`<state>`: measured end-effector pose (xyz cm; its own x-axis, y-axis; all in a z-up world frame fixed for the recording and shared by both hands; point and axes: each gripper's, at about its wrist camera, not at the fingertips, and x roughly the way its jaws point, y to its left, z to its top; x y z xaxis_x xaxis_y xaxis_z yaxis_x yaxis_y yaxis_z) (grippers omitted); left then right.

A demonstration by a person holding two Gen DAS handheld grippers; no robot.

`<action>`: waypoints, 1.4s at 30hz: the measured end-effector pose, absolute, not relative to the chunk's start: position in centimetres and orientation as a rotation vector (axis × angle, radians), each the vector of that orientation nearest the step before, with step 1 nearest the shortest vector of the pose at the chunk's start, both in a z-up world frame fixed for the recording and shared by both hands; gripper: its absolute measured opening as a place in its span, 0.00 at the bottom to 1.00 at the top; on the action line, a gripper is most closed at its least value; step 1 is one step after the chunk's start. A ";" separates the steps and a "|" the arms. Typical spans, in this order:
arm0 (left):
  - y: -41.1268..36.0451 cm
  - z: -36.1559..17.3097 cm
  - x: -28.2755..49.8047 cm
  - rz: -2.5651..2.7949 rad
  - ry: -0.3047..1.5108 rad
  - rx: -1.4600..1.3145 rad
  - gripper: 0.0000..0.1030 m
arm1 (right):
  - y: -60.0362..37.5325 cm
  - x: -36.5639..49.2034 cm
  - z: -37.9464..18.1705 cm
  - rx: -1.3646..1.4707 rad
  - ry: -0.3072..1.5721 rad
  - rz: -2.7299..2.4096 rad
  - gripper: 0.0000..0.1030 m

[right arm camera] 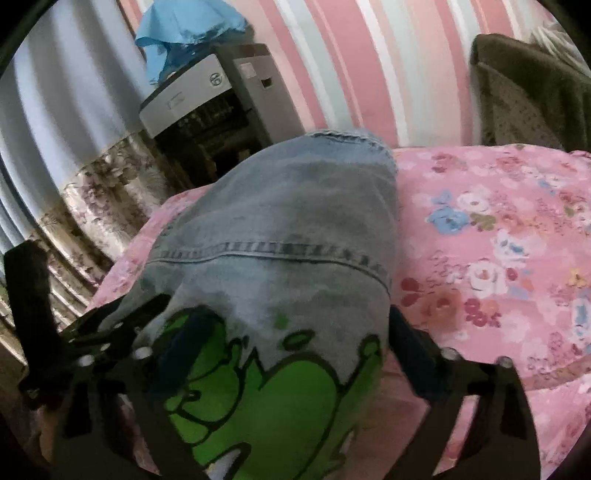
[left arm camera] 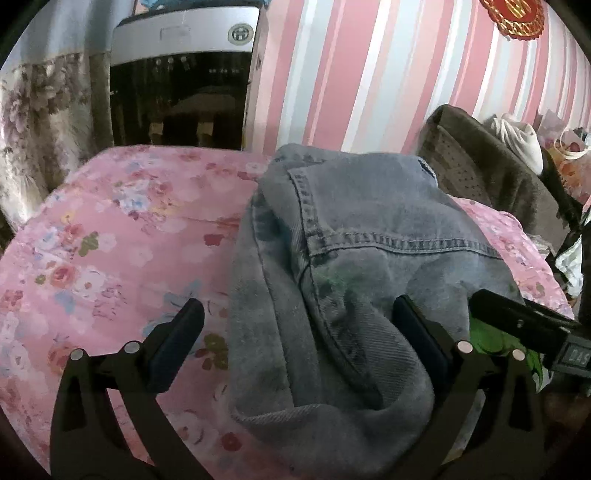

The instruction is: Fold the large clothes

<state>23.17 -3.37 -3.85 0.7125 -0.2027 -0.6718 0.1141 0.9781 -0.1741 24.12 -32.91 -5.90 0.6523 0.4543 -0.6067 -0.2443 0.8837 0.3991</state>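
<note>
A faded blue denim garment (left arm camera: 369,229) (right arm camera: 295,206) lies bunched on the pink floral bedspread (left arm camera: 110,240) (right arm camera: 498,240). It carries a green cartoon print (right arm camera: 258,387) at the near end. My left gripper (left arm camera: 299,328) is open wide over a thick fold of the denim. Its left finger (left arm camera: 181,343) rests over bare bedspread, clear of the cloth. My right gripper (right arm camera: 301,336) straddles the printed end, and its right finger (right arm camera: 410,343) stands beside the cloth edge. Part of the right gripper (left arm camera: 517,325) shows at the left wrist view's right edge.
A grey appliance (left arm camera: 181,74) (right arm camera: 207,96) with a dark front stands past the bed's far edge, with blue cloth (right arm camera: 184,29) on top. A floral curtain (left arm camera: 40,122) hangs to the left. A brown blanket (left arm camera: 491,166) is heaped against the pink striped wall (left arm camera: 351,74).
</note>
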 end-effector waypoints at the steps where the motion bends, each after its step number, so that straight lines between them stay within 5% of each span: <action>1: -3.4 -3.9 23.2 -0.178 0.762 -0.127 0.97 | -32.8 24.1 -5.9 0.289 0.762 0.403 0.81; 9: -4.3 -4.3 23.8 -0.186 0.776 -0.161 0.96 | -33.5 23.5 -5.7 0.285 0.713 0.432 0.50; 12: -4.8 -4.2 23.8 -0.247 0.766 -0.186 0.73 | -34.0 23.4 -5.3 0.286 0.700 0.447 0.44; 21: -8.3 -2.4 23.7 -0.363 0.714 -0.206 0.43 | -36.2 21.5 0.2 0.147 0.553 0.389 0.38; 26: -16.1 -0.5 24.7 -0.462 0.681 -0.177 0.42 | -43.9 21.4 3.1 0.062 0.529 0.301 0.38; 31: -25.0 -2.1 26.2 -0.482 0.741 -0.133 0.42 | -51.6 23.3 -0.2 0.033 0.649 0.247 0.40; 34: -27.6 -3.4 25.5 -0.405 0.720 -0.034 0.47 | -52.6 23.3 -3.5 0.014 0.703 0.178 0.53; 38: -27.9 -3.4 24.7 -0.358 0.703 0.032 0.64 | -52.3 21.9 -4.2 0.045 0.645 0.100 0.79; 39: -27.7 -3.4 24.7 -0.336 0.695 0.062 0.74 | -52.3 21.7 -4.3 0.049 0.640 0.089 0.79; 42: -27.2 -3.0 23.8 -0.337 0.673 0.099 0.81 | -52.1 20.7 -4.1 0.074 0.647 0.079 0.81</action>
<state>23.79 -27.22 -3.00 0.7301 -0.2741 -0.6259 0.3376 0.9411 -0.0183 20.70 -52.10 -4.06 0.7953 0.0966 -0.5985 -0.0507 0.9944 0.0931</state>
